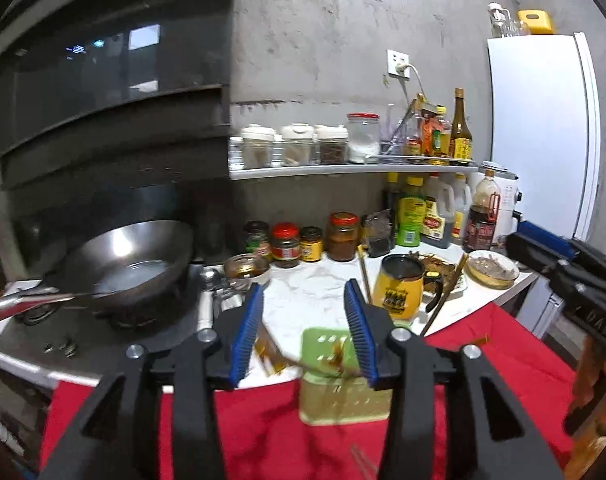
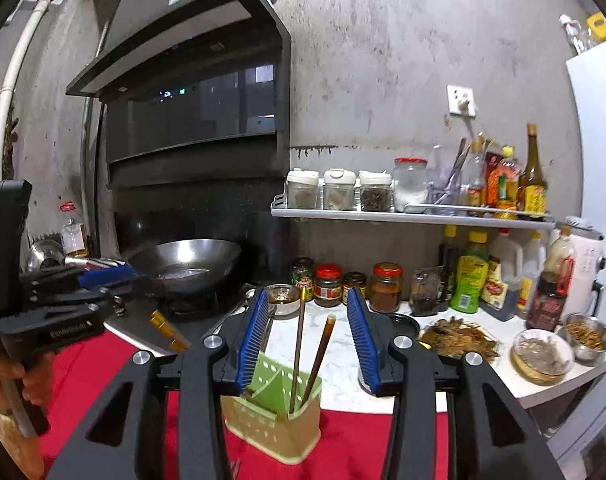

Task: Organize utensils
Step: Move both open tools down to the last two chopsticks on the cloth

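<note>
On the wall side: range hood (image 2: 191,92) above a stove with a steel wok (image 2: 191,266).
Counter (image 2: 343,364): white marble top crowded with jars and bottles, a red cloth (image 2: 355,440) in front.
Left gripper (image 1: 303,320): jaws apart, nothing pressed between the blue pads; blurred chopsticks below.
Right gripper (image 2: 308,320): jaws apart, gripping nothing.
Utensil holder (image 2: 275,412): green and cream, on the red cloth at the counter edge.
Chopsticks (image 2: 321,356): two brown sticks standing in the holder, leaning apart.
</note>
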`<move>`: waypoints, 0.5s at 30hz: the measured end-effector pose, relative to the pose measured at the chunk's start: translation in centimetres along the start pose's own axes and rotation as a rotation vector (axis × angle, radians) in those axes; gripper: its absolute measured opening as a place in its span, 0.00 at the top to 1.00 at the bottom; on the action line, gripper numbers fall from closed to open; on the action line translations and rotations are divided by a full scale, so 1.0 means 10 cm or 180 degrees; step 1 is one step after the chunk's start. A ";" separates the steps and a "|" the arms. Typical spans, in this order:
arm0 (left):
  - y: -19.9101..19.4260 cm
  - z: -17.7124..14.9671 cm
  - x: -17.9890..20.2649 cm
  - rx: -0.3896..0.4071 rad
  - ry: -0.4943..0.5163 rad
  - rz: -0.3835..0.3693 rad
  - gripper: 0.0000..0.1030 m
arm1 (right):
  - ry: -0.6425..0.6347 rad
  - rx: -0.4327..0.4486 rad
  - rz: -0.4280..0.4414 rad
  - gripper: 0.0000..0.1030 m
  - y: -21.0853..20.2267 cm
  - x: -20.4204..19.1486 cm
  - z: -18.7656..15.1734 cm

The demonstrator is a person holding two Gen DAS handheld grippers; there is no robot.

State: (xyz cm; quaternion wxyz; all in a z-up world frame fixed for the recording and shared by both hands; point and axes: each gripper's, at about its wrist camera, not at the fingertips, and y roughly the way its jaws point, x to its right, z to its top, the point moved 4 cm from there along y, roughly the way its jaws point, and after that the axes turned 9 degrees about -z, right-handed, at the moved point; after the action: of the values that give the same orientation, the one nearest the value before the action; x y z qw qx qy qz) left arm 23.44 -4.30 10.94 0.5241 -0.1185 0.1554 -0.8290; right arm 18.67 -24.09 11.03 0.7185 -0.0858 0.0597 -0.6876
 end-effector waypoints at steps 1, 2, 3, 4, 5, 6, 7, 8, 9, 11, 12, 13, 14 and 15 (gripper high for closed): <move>-0.11 -0.07 0.00 -0.0025 0.0003 0.0110 0.53 | -0.0033 -0.0017 -0.0019 0.58 -0.09 0.00 -0.04; -0.21 -0.16 -0.01 -0.0051 0.0005 0.0205 0.52 | -0.0069 -0.0046 -0.0032 0.58 -0.19 -0.01 -0.10; -0.27 -0.23 -0.01 -0.0074 0.0002 0.0265 0.50 | -0.0082 -0.0071 -0.0023 0.58 -0.27 -0.01 -0.17; -0.37 -0.36 0.00 -0.0111 -0.0010 0.0328 0.50 | -0.0096 -0.0126 -0.0014 0.58 -0.36 -0.02 -0.27; -0.44 -0.47 0.00 -0.0147 -0.0023 0.0348 0.50 | -0.0115 -0.0214 -0.0009 0.58 -0.43 -0.04 -0.40; -0.51 -0.59 0.01 -0.0187 -0.0039 0.0356 0.50 | -0.0128 -0.0298 0.0007 0.58 -0.50 -0.05 -0.54; -0.59 -0.80 0.03 -0.0259 -0.0059 0.0367 0.50 | -0.0139 -0.0375 0.0029 0.58 -0.56 -0.07 -0.66; -0.64 -0.94 0.05 -0.0306 -0.0070 0.0369 0.50 | -0.0158 -0.0445 0.0046 0.58 -0.60 -0.09 -0.78; -0.68 -1.08 0.06 -0.0350 -0.0087 0.0370 0.50 | -0.0184 -0.0574 0.0067 0.58 -0.67 -0.12 -0.98; -0.75 -1.43 0.11 -0.0499 -0.0117 0.0361 0.50 | -0.0195 -0.0751 0.0106 0.58 -0.74 -0.17 -1.25; -0.77 -1.58 0.12 -0.0567 -0.0153 0.0367 0.50 | -0.0199 -0.0879 0.0126 0.58 -0.78 -0.20 -1.43; -0.79 -1.76 0.14 -0.0661 -0.0208 0.0363 0.50 | -0.0211 -0.0979 0.0137 0.58 -0.81 -0.23 -1.58; -0.79 -1.89 0.16 -0.0741 -0.0253 0.0339 0.50 | -0.0239 -0.1093 0.0155 0.58 -0.84 -0.27 -1.75; -0.80 -2.01 0.18 -0.0808 -0.0294 0.0331 0.50 | -0.0257 -0.1176 0.0163 0.58 -0.87 -0.31 -1.87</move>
State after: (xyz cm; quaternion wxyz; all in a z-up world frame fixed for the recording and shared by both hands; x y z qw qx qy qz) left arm 8.85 -0.01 -4.55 0.5537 -0.2137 0.2407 -0.7680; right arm 6.19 -22.15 -5.61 0.7095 -0.2423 0.1583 -0.6425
